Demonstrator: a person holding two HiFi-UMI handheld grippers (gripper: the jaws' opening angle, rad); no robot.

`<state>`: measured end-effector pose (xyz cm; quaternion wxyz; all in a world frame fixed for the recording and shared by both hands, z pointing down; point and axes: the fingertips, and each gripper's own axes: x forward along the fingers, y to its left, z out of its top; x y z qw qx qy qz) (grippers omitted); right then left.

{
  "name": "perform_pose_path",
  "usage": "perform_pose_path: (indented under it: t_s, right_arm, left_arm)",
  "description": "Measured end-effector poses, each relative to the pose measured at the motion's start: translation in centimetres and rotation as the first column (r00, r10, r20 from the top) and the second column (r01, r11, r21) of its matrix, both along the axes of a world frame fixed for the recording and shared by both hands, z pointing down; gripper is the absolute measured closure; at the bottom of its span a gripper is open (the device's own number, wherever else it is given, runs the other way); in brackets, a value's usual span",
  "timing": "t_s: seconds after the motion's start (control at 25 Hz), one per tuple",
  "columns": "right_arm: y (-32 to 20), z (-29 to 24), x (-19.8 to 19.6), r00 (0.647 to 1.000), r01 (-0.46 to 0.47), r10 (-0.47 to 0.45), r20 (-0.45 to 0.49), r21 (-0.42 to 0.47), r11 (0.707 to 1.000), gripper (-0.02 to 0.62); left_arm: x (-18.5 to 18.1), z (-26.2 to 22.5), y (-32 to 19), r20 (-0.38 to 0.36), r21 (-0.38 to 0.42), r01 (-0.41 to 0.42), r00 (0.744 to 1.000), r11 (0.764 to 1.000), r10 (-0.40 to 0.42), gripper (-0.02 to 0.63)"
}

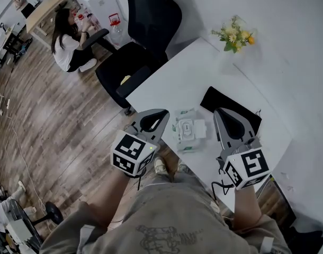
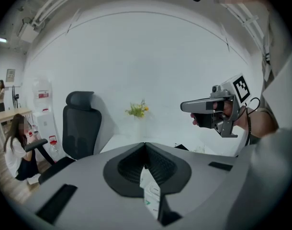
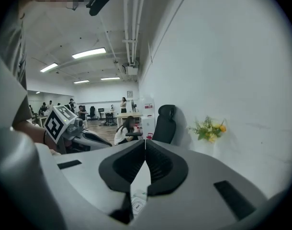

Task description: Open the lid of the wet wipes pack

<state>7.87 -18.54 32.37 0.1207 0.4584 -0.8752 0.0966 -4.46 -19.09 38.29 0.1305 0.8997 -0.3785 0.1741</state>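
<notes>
The wet wipes pack (image 1: 189,130) lies flat on the white table (image 1: 172,83), white with green print and a white lid panel on top. Both grippers hang above it, apart from it. My left gripper (image 1: 164,112) is to its left with the jaws shut and nothing held; between its jaws (image 2: 145,143) only a sliver of the pack (image 2: 150,195) shows far below. My right gripper (image 1: 218,112) hovers to the right, also shut and empty (image 3: 145,141), with the pack (image 3: 136,204) under it. Each gripper sees the other: the right gripper (image 2: 185,106), the left gripper (image 3: 104,144).
A black pad (image 1: 231,108) lies on the table behind the right gripper. A small bunch of yellow flowers (image 1: 234,36) stands by the wall at the far end. A black office chair (image 1: 148,25) is beyond the table's left edge. A person (image 1: 66,41) sits further off.
</notes>
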Motion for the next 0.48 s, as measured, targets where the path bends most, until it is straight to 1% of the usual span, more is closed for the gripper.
perform_pose_path:
  t_s: [0.2,0.48]
  right_arm:
    - [1.9,-4.9,-0.8,0.999,0.041,-0.041,-0.007,0.093,0.995,0.561]
    - [4.4,-8.8,-2.2,0.995,0.101,-0.101,-0.010,0.171,0.980,0.561]
  left_arm:
    - [-1.0,-6.2,1.4,-0.028,0.108,0.015,1.000,0.994,-0.012,0.589]
    - [-2.8,-12.0,3.5,-0.048,0.240,0.050,0.998,0.970,-0.040,0.589]
